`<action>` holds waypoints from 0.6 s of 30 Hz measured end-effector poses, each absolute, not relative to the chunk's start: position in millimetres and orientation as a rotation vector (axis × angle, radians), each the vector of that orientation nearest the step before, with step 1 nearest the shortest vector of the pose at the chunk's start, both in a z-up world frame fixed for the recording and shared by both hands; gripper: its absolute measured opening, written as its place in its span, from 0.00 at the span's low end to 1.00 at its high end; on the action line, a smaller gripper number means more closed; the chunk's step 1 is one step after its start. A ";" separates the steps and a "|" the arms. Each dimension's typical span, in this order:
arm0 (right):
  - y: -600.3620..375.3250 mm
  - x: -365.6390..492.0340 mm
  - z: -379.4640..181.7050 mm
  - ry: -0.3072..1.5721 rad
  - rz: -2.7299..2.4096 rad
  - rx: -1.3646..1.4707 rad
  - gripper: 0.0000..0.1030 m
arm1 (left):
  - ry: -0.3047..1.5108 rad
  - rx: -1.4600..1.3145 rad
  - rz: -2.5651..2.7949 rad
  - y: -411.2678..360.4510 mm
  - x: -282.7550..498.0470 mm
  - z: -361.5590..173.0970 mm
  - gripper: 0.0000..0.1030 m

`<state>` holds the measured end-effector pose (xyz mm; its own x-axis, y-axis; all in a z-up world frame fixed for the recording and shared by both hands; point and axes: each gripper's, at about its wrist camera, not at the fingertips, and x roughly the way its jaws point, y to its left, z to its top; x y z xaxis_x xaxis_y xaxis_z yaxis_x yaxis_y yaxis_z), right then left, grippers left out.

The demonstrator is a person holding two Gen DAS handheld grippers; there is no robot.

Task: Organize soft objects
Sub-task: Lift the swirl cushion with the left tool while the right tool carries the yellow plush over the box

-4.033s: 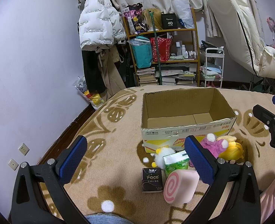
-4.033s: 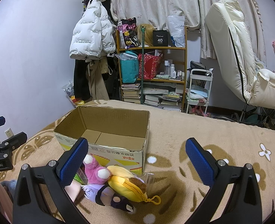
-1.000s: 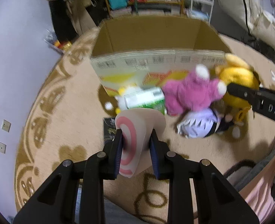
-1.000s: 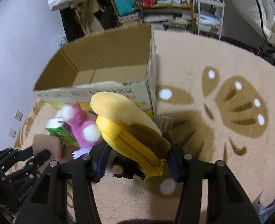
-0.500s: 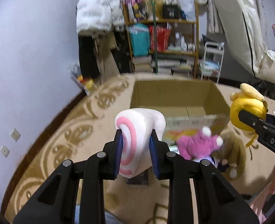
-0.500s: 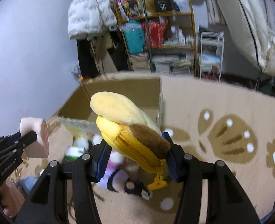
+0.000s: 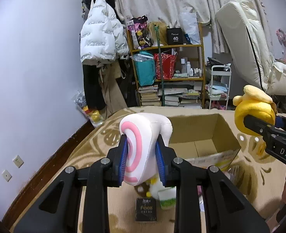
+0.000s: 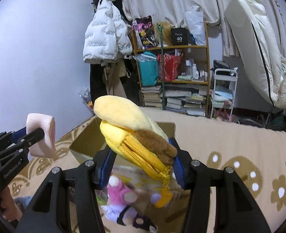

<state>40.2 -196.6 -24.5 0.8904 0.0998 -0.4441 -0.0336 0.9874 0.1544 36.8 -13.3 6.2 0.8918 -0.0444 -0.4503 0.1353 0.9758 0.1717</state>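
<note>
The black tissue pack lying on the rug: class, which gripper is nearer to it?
Left. The left gripper hovers just above the black tissue pack; the right gripper is off to the right, higher.

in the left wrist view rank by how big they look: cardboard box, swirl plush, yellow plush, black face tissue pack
1. cardboard box
2. swirl plush, though it sits close to the camera in the left claw, so its size is inflated
3. yellow plush, held in the right claw
4. black Face tissue pack

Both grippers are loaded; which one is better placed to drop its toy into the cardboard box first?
Probably the left gripper: its swirl cushion hangs near the cardboard box opening. The right gripper, holding the yellow plush pouch, seems off to the side.
</note>
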 end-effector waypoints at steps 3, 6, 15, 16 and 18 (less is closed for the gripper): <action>-199.9 47.5 -18.6 0.455 0.074 0.152 0.54 | 0.446 0.202 -0.111 -17.4 49.2 14.4 0.25; -200.7 55.8 -15.9 0.451 0.077 0.151 0.54 | 0.443 0.198 -0.121 -20.8 63.1 20.5 0.26; -201.9 84.3 -19.8 0.451 0.080 0.154 0.55 | 0.441 0.192 -0.118 -25.1 95.9 9.2 0.26; -202.1 86.7 -22.1 0.451 0.084 0.156 0.55 | 0.448 0.185 -0.117 -24.2 98.8 6.1 0.26; -203.1 90.7 -27.6 0.458 0.089 0.165 0.55 | 0.470 0.173 -0.118 -22.7 105.2 -0.7 0.26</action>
<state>90.7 -203.1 -27.6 0.8933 0.1220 -0.4326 -0.0480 0.9829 0.1780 105.2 -22.7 -0.7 0.8853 -0.0731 -0.4592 0.1526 0.9785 0.1384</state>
